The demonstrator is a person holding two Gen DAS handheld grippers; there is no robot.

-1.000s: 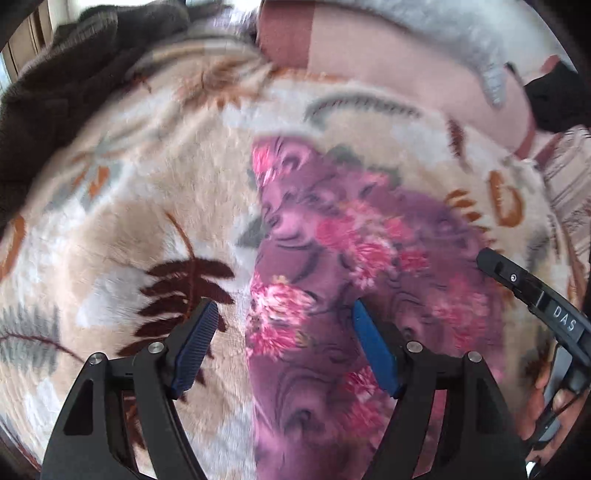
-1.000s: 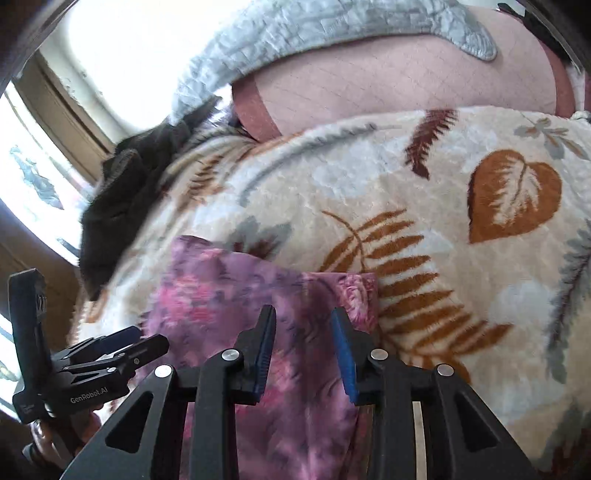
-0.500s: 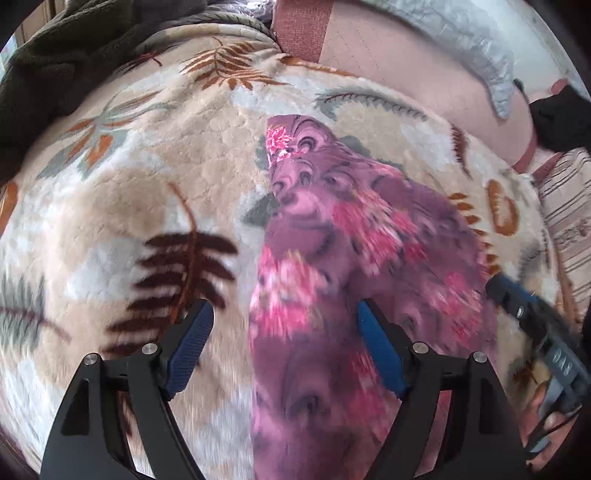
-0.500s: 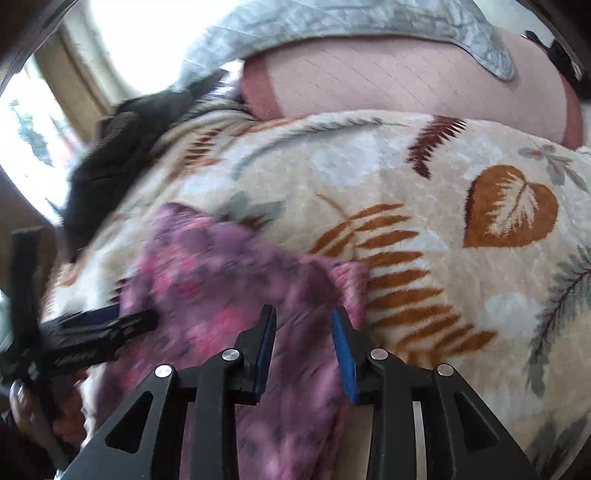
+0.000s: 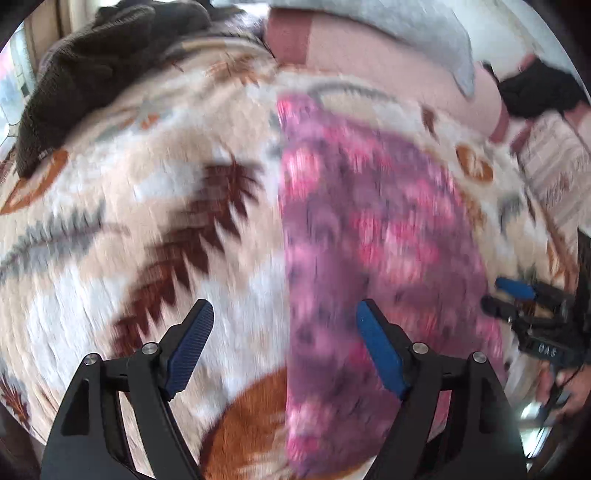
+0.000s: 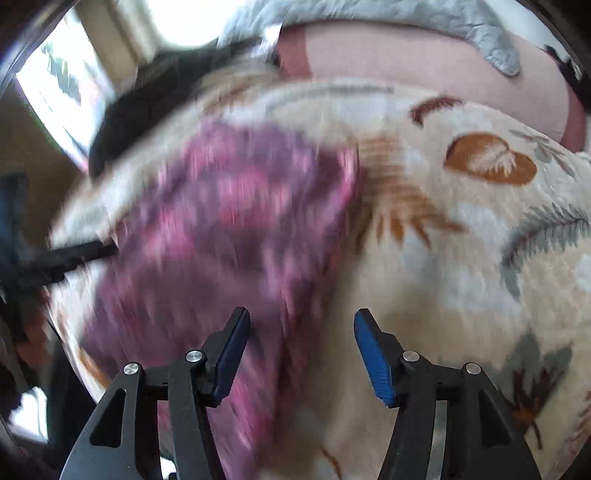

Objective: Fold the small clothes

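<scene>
A purple garment with pink flowers (image 5: 373,240) lies flat on a leaf-patterned fleece blanket (image 5: 147,206). My left gripper (image 5: 284,332) is open above the garment's left edge, holding nothing. My right gripper (image 6: 299,339) is open above the garment's (image 6: 236,221) right edge, also empty. The right gripper shows at the right of the left wrist view (image 5: 532,306), and the left gripper at the left of the right wrist view (image 6: 55,254). Both views are motion-blurred.
A dark knitted garment (image 5: 96,70) lies at the blanket's far left. A pink quilted cushion (image 5: 388,62) with a grey cover (image 6: 461,22) lies behind. A black item (image 5: 535,92) and striped fabric (image 5: 554,162) are at the far right. A window (image 6: 62,88) is on the left.
My right gripper has opened from a narrow gap to wide. Both grippers have pulled back toward the near end of the garment, which now lies more stretched out.
</scene>
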